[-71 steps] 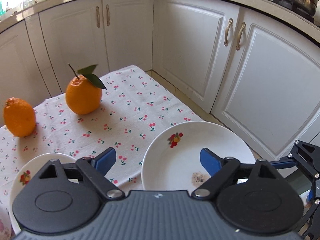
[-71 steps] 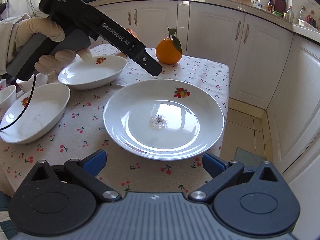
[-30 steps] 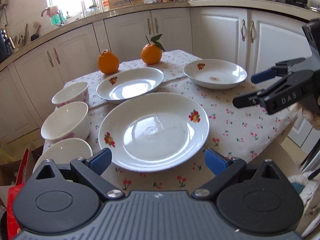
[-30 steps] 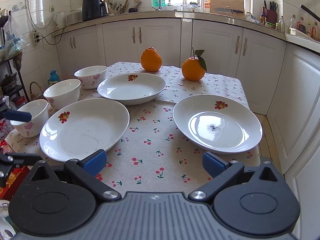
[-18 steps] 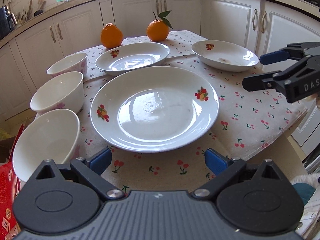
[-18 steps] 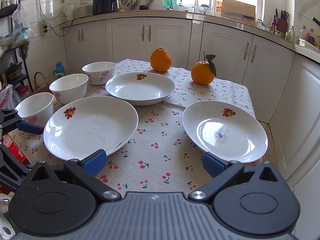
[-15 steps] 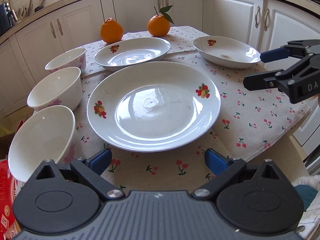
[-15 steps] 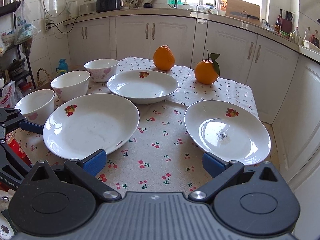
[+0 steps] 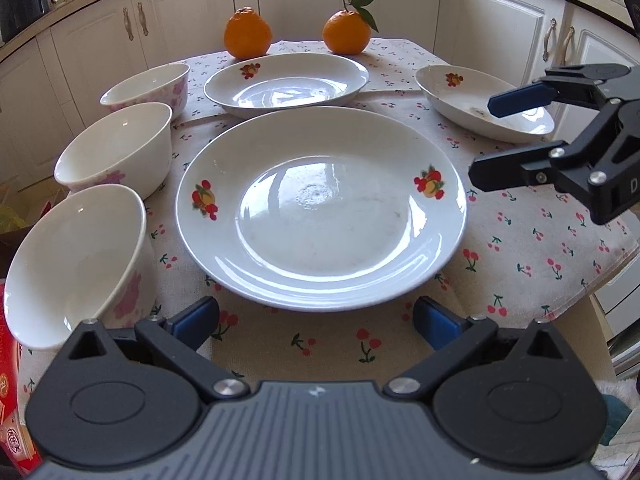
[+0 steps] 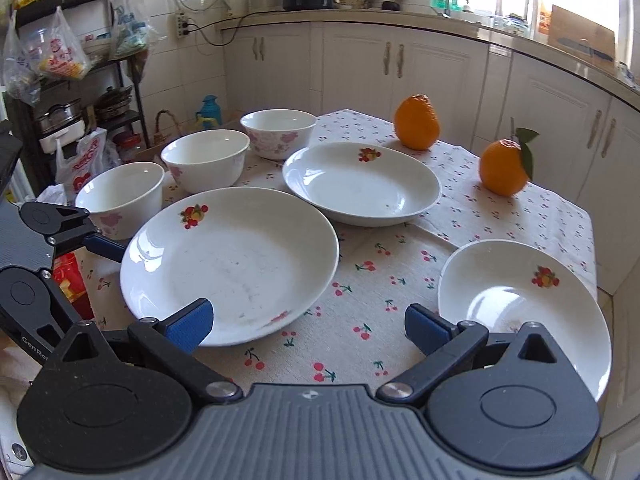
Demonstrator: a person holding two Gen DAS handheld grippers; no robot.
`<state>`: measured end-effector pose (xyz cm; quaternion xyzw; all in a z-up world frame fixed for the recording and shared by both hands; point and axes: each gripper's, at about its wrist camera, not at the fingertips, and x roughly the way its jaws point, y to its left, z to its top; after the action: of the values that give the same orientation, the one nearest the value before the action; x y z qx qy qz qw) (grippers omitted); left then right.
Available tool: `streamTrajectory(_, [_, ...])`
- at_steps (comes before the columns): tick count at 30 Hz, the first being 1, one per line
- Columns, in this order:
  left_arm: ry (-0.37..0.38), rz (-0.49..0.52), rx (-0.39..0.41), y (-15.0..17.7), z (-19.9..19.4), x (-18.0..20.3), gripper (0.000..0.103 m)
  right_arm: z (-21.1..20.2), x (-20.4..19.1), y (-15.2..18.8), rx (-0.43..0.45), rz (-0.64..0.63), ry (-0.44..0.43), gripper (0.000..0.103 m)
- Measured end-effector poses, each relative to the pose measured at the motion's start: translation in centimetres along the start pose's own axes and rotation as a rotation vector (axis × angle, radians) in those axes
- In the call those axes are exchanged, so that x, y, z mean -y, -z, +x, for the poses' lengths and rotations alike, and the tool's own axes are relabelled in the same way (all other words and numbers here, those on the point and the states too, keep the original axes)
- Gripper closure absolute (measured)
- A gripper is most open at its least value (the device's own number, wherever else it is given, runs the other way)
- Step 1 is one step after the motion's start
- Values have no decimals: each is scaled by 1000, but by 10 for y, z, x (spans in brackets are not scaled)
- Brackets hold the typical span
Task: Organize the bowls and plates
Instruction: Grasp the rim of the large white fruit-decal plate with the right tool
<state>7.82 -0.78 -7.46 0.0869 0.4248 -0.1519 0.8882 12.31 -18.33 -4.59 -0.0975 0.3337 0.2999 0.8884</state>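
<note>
A large white plate [image 9: 320, 208] [image 10: 228, 264] lies at the table's near middle. A deep plate [image 9: 286, 82] [image 10: 362, 182] lies behind it, and a smaller deep plate [image 9: 480, 100] [image 10: 524, 312] lies at the right. Three white bowls stand in a row on the left: near [image 9: 76, 256] [image 10: 120, 196], middle [image 9: 116, 146] [image 10: 204, 164], far [image 9: 146, 86] [image 10: 278, 132]. My left gripper [image 9: 316, 320] is open and empty, just short of the large plate's near rim. My right gripper [image 10: 306, 326] [image 9: 484, 140] is open and empty, over the cloth between the large plate and the right plate.
Two oranges [image 9: 246, 38] [image 9: 346, 32] sit at the far edge of the cherry-print tablecloth [image 9: 520, 240]. White cabinets [image 10: 360, 60] ring the room. A shelf rack with bags [image 10: 60, 80] stands left of the table. A red package [image 9: 8, 360] lies below the near bowl.
Both grippers have moved closer to the table and lower. The right gripper swung left, toward the gap between the large plate and the right plate. Nothing was taken hold of.
</note>
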Motion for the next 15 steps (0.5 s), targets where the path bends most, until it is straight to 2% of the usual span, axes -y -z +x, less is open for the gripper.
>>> streamTrajectory(7, [-14, -24, 0, -1, 0, 1, 0, 34, 14, -33, -44, -26, -171, 0])
streamTrajectory(15, [-19, -3, 22, -2, -1, 3, 0, 84, 21, -49, -136, -60, -209, 0])
